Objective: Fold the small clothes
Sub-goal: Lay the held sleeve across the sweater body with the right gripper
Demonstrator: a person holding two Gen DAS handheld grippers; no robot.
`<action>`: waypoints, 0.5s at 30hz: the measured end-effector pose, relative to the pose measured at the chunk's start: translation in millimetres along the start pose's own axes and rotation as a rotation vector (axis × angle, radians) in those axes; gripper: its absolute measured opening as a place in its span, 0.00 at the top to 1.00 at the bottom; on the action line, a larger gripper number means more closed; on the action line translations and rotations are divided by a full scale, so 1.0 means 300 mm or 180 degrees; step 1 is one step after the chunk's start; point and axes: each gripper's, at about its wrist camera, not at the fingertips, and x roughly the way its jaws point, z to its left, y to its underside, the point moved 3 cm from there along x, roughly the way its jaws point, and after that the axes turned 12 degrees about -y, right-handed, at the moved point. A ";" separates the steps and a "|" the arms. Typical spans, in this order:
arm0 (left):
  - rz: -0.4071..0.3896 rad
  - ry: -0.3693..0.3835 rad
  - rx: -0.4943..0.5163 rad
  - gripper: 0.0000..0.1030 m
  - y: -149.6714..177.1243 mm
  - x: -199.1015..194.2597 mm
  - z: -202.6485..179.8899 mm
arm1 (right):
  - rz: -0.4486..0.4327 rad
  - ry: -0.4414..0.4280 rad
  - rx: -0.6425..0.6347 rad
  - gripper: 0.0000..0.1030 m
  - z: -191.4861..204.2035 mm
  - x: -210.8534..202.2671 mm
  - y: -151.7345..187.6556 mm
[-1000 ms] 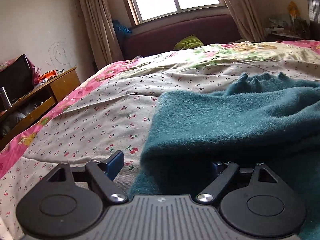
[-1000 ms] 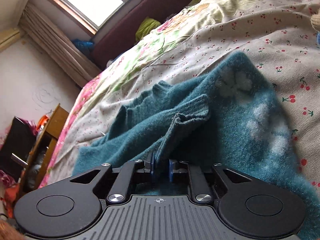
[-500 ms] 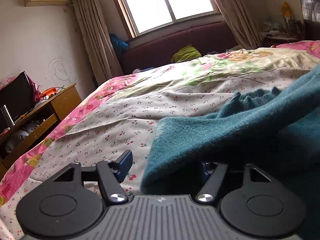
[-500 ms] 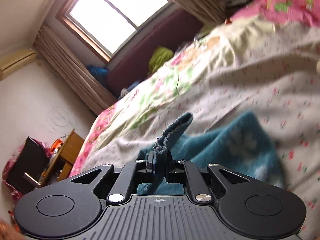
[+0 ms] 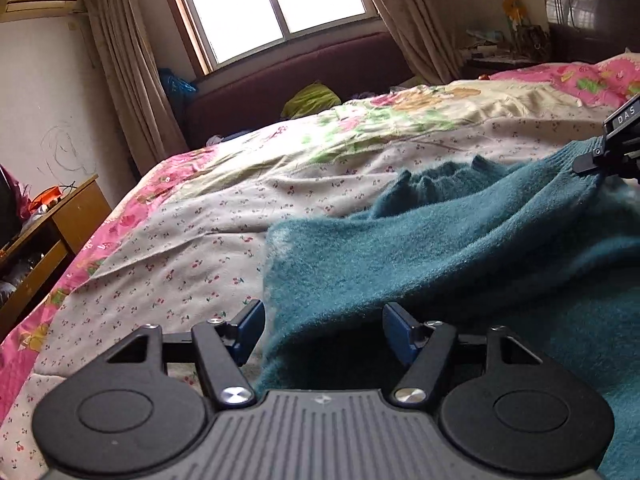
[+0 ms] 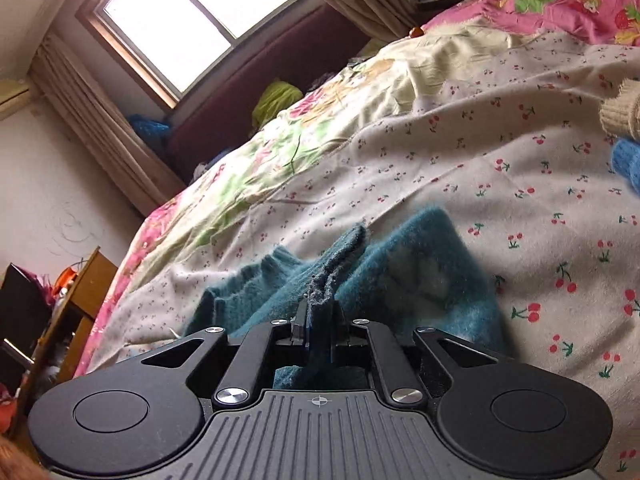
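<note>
- One bed (image 5: 208, 240); its edges run out of view.
- One teal sweater (image 5: 420, 264) lies on the bed, its near part hidden under my claws.
- My left claw (image 5: 324, 330) gapes around the sweater's edge; its jaws narrowed a moment ago.
- My right claw (image 6: 319, 322) pinches the sweater's cuff.

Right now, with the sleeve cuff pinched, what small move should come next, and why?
Probably carry the right gripper, shut on the fuzzy teal knitted sweater, across its body: the sleeve is lifted, and the left gripper stands open over the near edge.
</note>
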 end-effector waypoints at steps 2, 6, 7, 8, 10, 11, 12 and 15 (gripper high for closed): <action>-0.0076 -0.0015 -0.0027 0.25 -0.022 0.003 0.001 | 0.0132 0.0133 -0.0057 0.92 -0.009 0.038 0.011; 0.0167 -0.0148 0.0126 0.24 -0.004 0.105 -0.029 | 0.0254 0.0207 -0.0067 0.85 -0.027 0.048 0.051; 0.0251 -0.0150 0.0115 0.24 0.011 0.125 -0.028 | 0.0243 0.0172 -0.0004 0.83 -0.030 0.034 0.046; 0.0292 -0.0130 0.0064 0.24 0.019 0.128 -0.020 | 0.0231 0.0152 0.0047 0.82 -0.034 0.018 0.041; 0.0303 -0.0066 -0.0078 0.25 0.021 0.107 0.009 | 0.0184 0.0165 0.0023 0.82 -0.035 -0.016 0.034; 0.0311 -0.0038 -0.0137 0.25 0.019 0.094 0.025 | 0.0167 0.0168 -0.0005 0.82 -0.031 -0.040 0.031; 0.0327 -0.0026 -0.0177 0.25 0.019 0.084 0.039 | 0.0157 0.0155 -0.0031 0.82 -0.022 -0.062 0.033; 0.0387 -0.0034 -0.0240 0.25 0.033 0.068 0.081 | 0.0153 0.0078 -0.0243 0.82 0.036 -0.108 0.057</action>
